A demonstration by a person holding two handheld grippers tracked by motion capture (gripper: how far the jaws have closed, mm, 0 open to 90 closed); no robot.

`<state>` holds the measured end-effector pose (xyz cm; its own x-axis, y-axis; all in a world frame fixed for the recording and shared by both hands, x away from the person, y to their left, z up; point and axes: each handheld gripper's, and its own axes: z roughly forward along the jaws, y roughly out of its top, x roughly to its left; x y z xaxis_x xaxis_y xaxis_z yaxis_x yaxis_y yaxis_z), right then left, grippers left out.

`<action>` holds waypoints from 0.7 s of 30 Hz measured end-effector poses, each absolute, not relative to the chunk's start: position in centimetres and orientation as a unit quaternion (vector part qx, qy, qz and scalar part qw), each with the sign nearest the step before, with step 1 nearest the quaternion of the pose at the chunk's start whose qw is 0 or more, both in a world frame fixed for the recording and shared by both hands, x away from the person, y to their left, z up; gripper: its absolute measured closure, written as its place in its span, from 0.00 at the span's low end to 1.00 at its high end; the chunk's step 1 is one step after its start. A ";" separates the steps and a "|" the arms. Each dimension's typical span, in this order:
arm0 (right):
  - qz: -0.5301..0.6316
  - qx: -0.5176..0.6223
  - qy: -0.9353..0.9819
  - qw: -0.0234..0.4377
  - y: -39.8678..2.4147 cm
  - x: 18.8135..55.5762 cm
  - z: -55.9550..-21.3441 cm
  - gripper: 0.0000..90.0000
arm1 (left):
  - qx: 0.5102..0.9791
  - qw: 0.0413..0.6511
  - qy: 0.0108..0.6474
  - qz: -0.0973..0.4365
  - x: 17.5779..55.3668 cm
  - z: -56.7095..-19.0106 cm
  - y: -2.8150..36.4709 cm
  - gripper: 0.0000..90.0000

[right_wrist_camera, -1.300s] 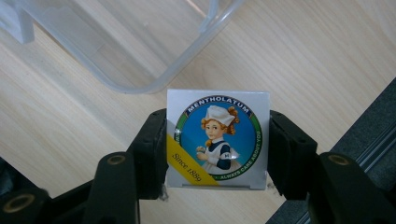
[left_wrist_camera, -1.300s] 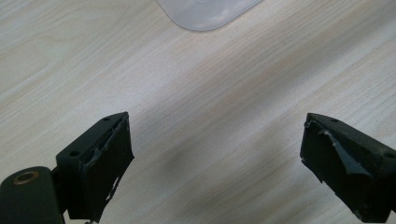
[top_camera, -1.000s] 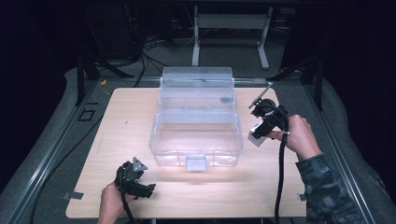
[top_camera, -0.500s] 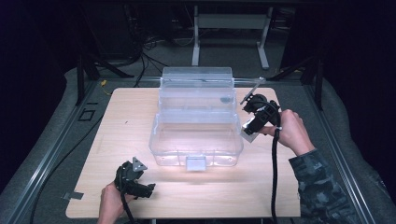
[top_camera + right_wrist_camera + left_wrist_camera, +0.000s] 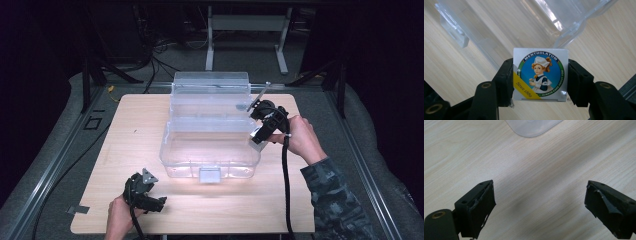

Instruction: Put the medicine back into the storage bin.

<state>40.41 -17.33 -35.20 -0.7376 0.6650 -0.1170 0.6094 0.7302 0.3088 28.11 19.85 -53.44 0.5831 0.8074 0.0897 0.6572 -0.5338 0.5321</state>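
Right tongs (image 5: 540, 75) clamped on a small square Mentholatum box (image 5: 540, 74), one jaw on each side face, printed label facing the camera. In the high view the right tongs (image 5: 261, 131) and the box (image 5: 257, 136) sit at the clear plastic bin's (image 5: 210, 127) 3 o'clock edge, over the right rim, near its front right corner. Right hand (image 5: 299, 137) is just outboard at 3 o'clock, cable trailing down toward 6 o'clock.

Bin lid is open, standing up at the bin's 12 o'clock side. The front latch (image 5: 209, 174) is at 6 o'clock. Bin interior looks bare where visible.

Left tongs (image 5: 540, 206) wide apart, nothing between the jaws, only bare tabletop (image 5: 541, 170) under them; a rounded bin corner (image 5: 532, 127) shows at 12 o'clock in that view. In the high view the left tongs (image 5: 150, 197) are low near the tabletop's front edge, at the bin's 7 o'clock, well apart from it.

Open wood on both sides of the bin: a wide strip at 9 o'clock, a narrower one at 3 o'clock, and a band along the front edge.
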 end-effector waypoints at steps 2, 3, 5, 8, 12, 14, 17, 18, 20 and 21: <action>0.120 0.342 0.926 0.104 -16.8 40.5 -35.2 0.51 | 0.861 0.228 0.425 0.164 28.1 -53.4 19.9 0.10; 0.120 0.342 0.926 0.104 -16.8 40.5 -35.2 0.51 | 0.861 0.228 0.425 0.164 28.1 -53.4 19.9 0.10; 0.128 0.341 0.925 0.106 -16.5 40.5 -35.5 0.51 | 0.860 0.229 0.426 0.164 28.1 -53.4 19.9 0.10; 0.120 0.339 0.927 0.109 -16.0 40.6 -35.6 0.51 | 0.858 0.230 0.428 0.166 28.1 -53.4 19.9 0.11; 0.137 0.334 0.928 0.092 -15.3 40.8 -36.3 0.51 | 0.858 0.234 0.426 0.167 28.1 -53.4 19.9 0.11; 0.131 0.333 0.929 0.096 -15.1 40.9 -36.4 0.51 | 0.858 0.233 0.426 0.167 28.1 -53.4 19.9 0.11; 0.115 0.333 0.931 0.097 -14.5 41.1 -37.1 0.51 | 0.858 0.234 0.427 0.164 28.1 -53.4 20.0 0.11; 0.115 0.333 0.931 0.097 -14.5 41.1 -37.1 0.51 | 0.858 0.234 0.427 0.164 28.1 -53.4 20.0 0.11; 0.127 0.331 0.931 0.083 -14.4 41.3 -37.6 0.51 | 0.859 0.233 0.426 0.163 28.1 -53.5 20.0 0.11; 0.123 0.331 0.932 0.083 -14.3 41.4 -37.9 0.51 | 0.859 0.233 0.426 0.163 28.1 -53.5 20.0 0.11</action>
<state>41.39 -14.32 -37.93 -0.7666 0.6381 -0.0720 0.5973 0.7497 0.2848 28.10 19.96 -53.49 0.5836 0.8081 0.0802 0.6562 -0.5274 0.5396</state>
